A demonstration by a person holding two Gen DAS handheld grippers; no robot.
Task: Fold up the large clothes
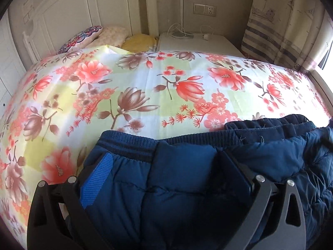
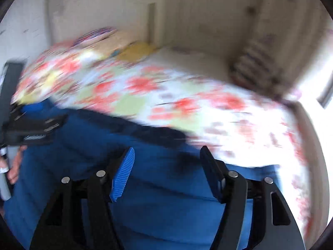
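Observation:
A dark blue padded jacket (image 1: pixel 187 177) lies on the floral bedsheet (image 1: pixel 145 87) at the near edge of the bed, its ribbed hem toward the headboard. My left gripper (image 1: pixel 166 160) is open, its fingers spread wide over the jacket just behind the hem, with fabric bulging between them. In the blurred right wrist view the jacket (image 2: pixel 156 198) fills the lower half. My right gripper (image 2: pixel 168 154) is open above it, nothing between its blue pads (image 2: pixel 122 177). The left gripper (image 2: pixel 31 125) shows at the left edge on the jacket.
Pillows (image 1: pixel 108 35) lie by the white headboard (image 1: pixel 79 10). A white nightstand (image 1: pixel 197 41) with cables stands beside the bed. A striped curtain (image 1: pixel 281 25) hangs at the right by a bright window.

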